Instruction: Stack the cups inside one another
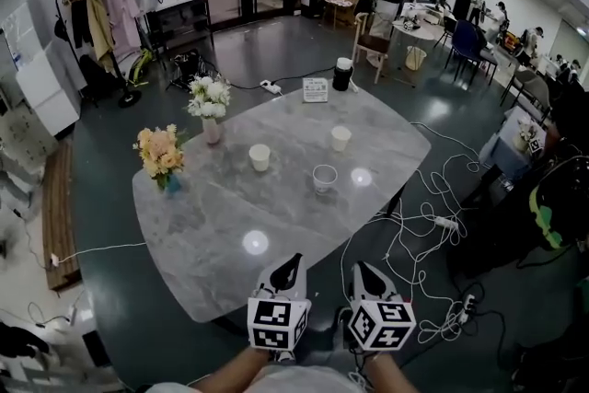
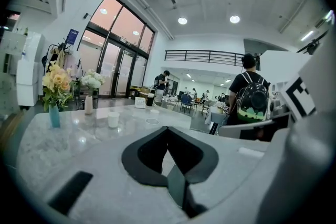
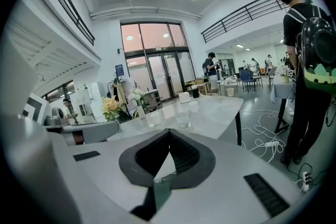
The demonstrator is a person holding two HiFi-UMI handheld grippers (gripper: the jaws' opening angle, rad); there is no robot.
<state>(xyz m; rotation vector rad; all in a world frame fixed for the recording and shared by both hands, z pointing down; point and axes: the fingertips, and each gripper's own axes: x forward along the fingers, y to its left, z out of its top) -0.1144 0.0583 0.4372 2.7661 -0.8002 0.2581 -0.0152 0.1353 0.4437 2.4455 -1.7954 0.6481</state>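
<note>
Grey marble bench (image 1: 212,262) lies ahead of the left gripper (image 1: 295,260) and right gripper (image 1: 360,268), both with jaws together and empty. Farther on stands the clear cup (image 1: 324,178). The left cream cup (image 1: 260,156) and right cream cup (image 1: 340,138) stand beyond it, apart. Stacking looks unstarted; next, the jaws must open and reach a cup.

Glossy marble-look table (image 1: 212,262); clear cup (image 1: 324,178), glossy; pale cup (image 1: 260,156), matt.
</note>
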